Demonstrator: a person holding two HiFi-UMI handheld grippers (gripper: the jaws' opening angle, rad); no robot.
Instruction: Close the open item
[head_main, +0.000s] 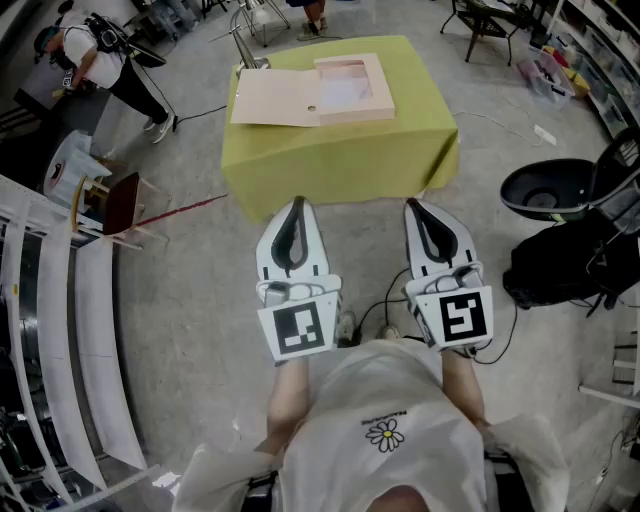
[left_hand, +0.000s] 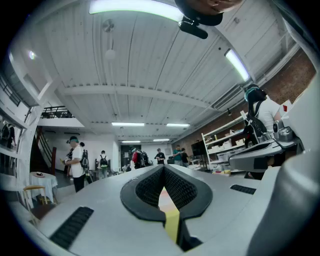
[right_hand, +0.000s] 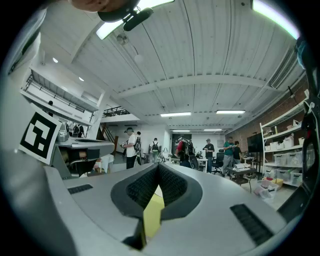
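Note:
An open pale pink box (head_main: 318, 90) lies on a table draped in a yellow-green cloth (head_main: 340, 155). Its flat lid (head_main: 275, 97) is folded out to the left and its shallow tray (head_main: 350, 85) sits to the right. Both grippers are held side by side over the floor, short of the table's near edge and pointing at it. My left gripper (head_main: 296, 203) is shut and holds nothing. My right gripper (head_main: 412, 205) is also shut and holds nothing. In the left gripper view the jaw tips (left_hand: 163, 167) meet, as they do in the right gripper view (right_hand: 158, 166).
A person (head_main: 95, 60) stands at the far left near a small chair (head_main: 115, 205) and white shelving. A black bin (head_main: 548, 190) and a black bag (head_main: 570, 265) sit on the right. Cables (head_main: 375, 310) trail on the floor by my feet. A metal stool (head_main: 250, 30) stands behind the table.

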